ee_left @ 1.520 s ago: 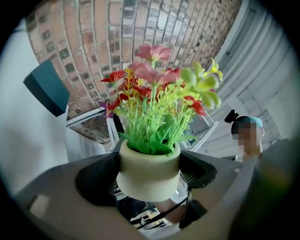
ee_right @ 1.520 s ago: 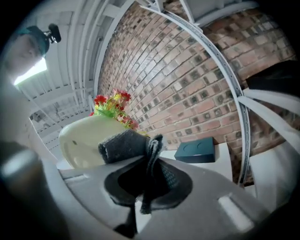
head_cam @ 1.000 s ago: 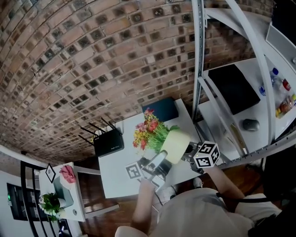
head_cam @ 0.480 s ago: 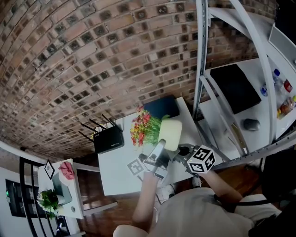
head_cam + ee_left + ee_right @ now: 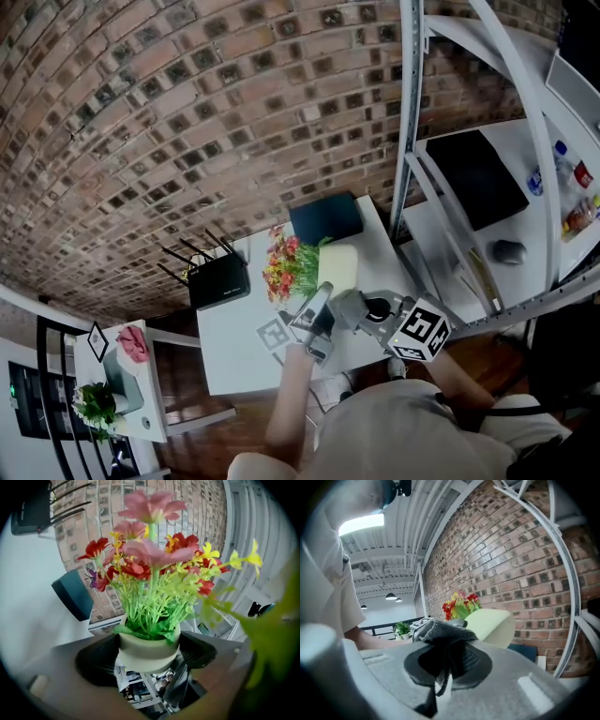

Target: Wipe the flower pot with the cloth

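Two grippers engaged: left gripper (image 5: 314, 323) clamps flower pot (image 5: 147, 653), tipped above table (image 5: 234, 352); right gripper (image 5: 447, 660) pinches grey cloth (image 5: 443, 631) beside pot. Within last second pot shifted wallward past cloth, so wiping looks underway.

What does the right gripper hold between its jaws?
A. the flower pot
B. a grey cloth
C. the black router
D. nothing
B: in the right gripper view, the jaws of the right gripper are shut on a bunched grey cloth; the flower pot is in the left gripper.
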`<state>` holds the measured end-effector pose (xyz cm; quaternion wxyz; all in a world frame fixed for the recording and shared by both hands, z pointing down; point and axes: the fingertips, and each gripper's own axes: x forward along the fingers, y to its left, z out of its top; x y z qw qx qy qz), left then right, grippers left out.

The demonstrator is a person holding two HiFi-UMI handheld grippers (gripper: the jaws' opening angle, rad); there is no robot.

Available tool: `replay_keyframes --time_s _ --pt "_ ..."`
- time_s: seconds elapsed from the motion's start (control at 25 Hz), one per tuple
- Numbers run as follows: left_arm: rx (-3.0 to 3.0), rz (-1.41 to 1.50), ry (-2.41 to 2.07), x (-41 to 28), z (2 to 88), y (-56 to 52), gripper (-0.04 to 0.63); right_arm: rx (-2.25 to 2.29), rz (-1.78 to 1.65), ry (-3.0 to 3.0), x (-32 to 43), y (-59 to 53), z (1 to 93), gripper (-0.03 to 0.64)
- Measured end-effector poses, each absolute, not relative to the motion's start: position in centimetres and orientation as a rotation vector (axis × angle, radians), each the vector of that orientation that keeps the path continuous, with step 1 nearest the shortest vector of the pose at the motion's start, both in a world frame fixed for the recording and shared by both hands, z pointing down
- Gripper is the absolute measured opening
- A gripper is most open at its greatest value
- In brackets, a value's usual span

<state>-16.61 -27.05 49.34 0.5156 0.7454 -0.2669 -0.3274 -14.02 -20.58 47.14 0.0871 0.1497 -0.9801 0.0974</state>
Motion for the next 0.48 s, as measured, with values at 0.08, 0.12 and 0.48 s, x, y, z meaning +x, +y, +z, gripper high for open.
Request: replay_keyframes --time_s 0.08,0.12,0.48 --pt "1.801 -0.756 -0.628 -16.2 49.7 -26.4 0.431 0.484 0.237 -2.935 -13.4 -21.2 45.9 0.002" --pt "1.815 -0.74 -0.619 -16.0 49.9 -26.1 0.431 0.517 0.213 -2.933 -12.9 -21.7 45.4 0.002" --pt "1.93 -0.634 -0.514 -14.1 49.7 -23.3 0.43 0.824 0.196 -2.905 -7.4 -27.8 43.5 0.002"
